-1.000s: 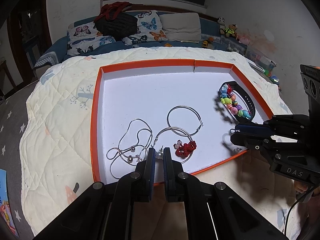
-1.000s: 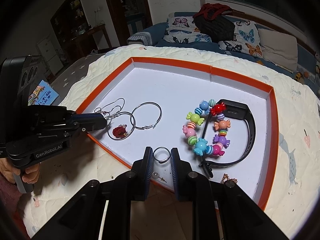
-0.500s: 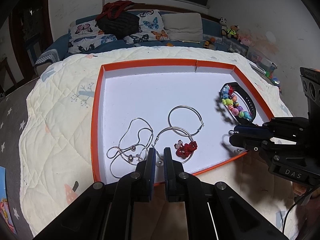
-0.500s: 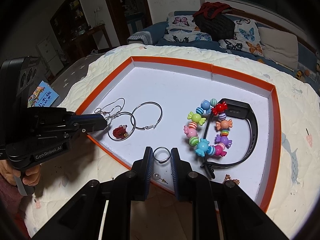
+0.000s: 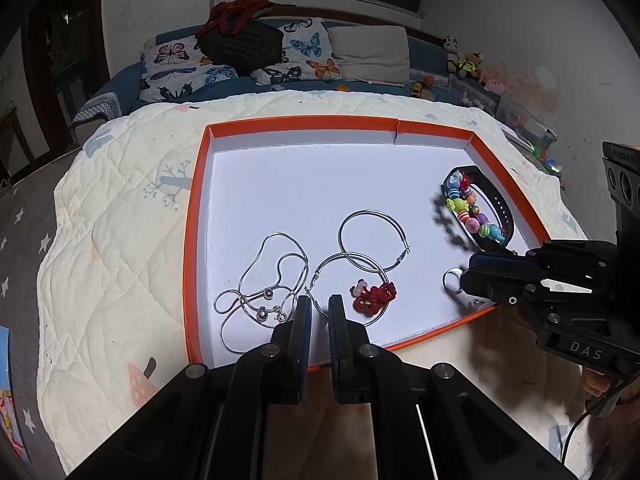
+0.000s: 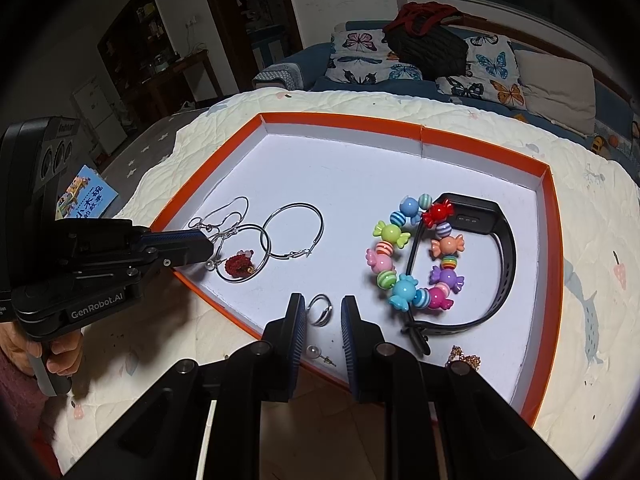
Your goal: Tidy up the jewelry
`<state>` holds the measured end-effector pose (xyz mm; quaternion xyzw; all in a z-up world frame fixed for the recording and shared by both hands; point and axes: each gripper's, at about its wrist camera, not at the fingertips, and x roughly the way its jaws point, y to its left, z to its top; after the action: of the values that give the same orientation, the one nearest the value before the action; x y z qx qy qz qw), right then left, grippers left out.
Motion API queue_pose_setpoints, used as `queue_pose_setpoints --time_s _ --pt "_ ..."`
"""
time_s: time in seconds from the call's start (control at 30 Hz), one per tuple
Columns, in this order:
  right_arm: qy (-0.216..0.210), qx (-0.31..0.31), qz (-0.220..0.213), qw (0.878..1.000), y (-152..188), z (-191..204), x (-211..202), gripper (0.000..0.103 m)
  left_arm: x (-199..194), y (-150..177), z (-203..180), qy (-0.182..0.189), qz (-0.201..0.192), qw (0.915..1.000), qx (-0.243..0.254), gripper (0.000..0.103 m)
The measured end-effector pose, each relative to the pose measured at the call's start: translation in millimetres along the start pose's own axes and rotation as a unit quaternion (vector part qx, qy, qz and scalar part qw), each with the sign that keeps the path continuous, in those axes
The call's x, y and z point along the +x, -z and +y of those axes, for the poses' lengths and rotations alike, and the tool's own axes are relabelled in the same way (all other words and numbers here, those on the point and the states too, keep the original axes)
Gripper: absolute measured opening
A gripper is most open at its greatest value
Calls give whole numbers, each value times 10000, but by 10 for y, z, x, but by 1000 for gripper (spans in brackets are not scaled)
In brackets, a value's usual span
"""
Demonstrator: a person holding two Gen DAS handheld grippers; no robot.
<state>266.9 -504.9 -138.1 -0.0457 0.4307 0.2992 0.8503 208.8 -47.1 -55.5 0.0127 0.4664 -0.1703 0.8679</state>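
Right wrist view: right gripper jaws narrow around silver ring, contact unclear. Left gripper near-shut, empty. Step: ring pickup; next, firm closure, lift.

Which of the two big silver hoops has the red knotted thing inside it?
The hoop nearer the left gripper. The red knot lies inside its ring. The other hoop overlaps it but has only bare white tray inside.

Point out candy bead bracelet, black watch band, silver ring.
candy bead bracelet [image 6: 402, 290], right wrist view, on the light-blue bead.
black watch band [image 6: 507, 254], right wrist view, on the strap's right curve.
silver ring [image 6: 320, 310], right wrist view, on its band.
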Motion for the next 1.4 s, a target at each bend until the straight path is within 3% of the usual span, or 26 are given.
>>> queue_pose_setpoints --time_s 0.23,0.37,0.6,0.7,1.4 --pt "25 72 -7 10000 13 -26 -14 26 -10 24 41 -85 -10 9999 -96 21" --pt "45 153 -25 9999 23 -54 -32 33 -29 40 86 -150 -38 9997 -212 34" --pt "50 267 -67 9996 40 -82 -85 47 -92 61 80 -177 -83 9995 -265 40" --pt "56 273 -96 9996 51 -66 -122 52 -127 71 56 -214 -112 9993 -286 50" --pt "310 419 -278 9983 164 21 -442 72 -606 288 -139 -645 -367 9969 -256 86"
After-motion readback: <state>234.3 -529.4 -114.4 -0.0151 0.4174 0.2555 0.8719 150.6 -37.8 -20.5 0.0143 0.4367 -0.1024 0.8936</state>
